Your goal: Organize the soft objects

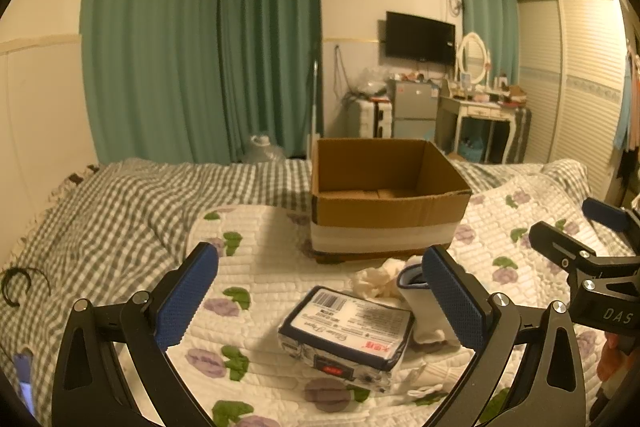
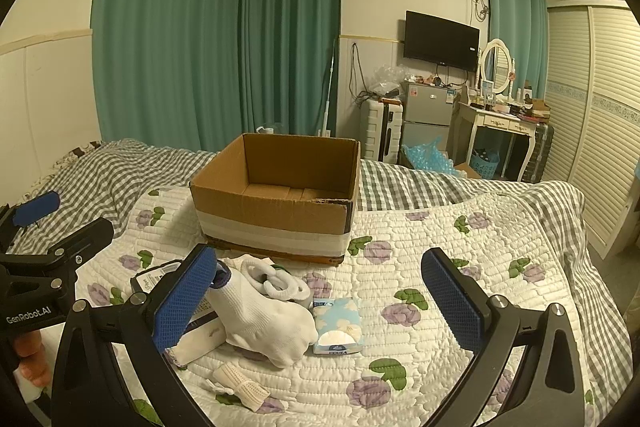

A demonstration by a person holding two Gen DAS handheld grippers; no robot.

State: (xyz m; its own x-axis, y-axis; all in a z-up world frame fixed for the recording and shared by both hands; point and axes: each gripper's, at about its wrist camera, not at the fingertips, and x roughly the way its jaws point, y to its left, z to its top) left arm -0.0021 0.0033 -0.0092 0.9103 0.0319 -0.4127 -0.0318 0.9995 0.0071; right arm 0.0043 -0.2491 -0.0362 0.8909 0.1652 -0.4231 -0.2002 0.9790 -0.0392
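Left gripper (image 1: pixel 320 301): jaws gaping, empty, hovering over the tissue pack (image 1: pixel 347 331), whose long axis is running 10 to 4 o'clock. Right gripper (image 2: pixel 320 301): also gaping, holding nothing, framing the white sock (image 2: pixel 266 321), toe pointing 5 o'clock. Cardboard box (image 2: pixel 276 215) is waiting open-topped at 12 o'clock, likely the destination

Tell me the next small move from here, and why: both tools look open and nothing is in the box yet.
Probably lower the left tool onto the tissue pack lying between its open fingers, then close. Both tools are empty, the cardboard box behind shows a bare floor, and that pack is the item nearest the left tool. The right tool could take the white sock afterwards.
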